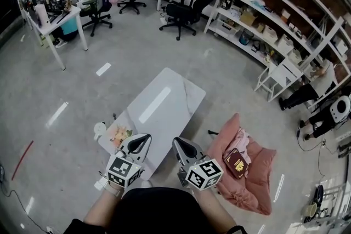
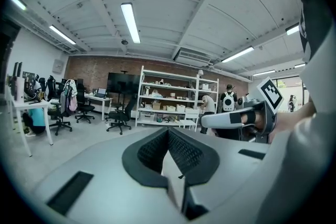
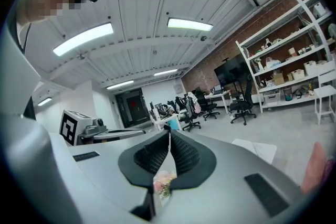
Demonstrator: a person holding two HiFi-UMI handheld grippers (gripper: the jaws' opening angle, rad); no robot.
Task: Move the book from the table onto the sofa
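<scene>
The book [image 1: 237, 163], dark red with a gold emblem, lies on the pink sofa cushion [image 1: 258, 175] at the right in the head view. The white marble table [image 1: 164, 101] stretches ahead. My left gripper [image 1: 143, 140] hovers over the table's near end, shut and empty. My right gripper [image 1: 176, 142] is beside it, also shut with nothing in it, a short way left of the book. In the left gripper view the jaws [image 2: 168, 131] meet tip to tip. The right gripper view shows the same [image 3: 169, 134], with the sofa's pink edge [image 3: 316, 165] at the far right.
A floral-patterned item [image 1: 119, 133] sits on the table's near left corner. White shelving [image 1: 274, 19] lines the back right, with a small white stool [image 1: 277, 76] before it. Office chairs [image 1: 181, 11] and desks [image 1: 55, 22] stand farther back. A person stands by the shelves [image 2: 228, 102].
</scene>
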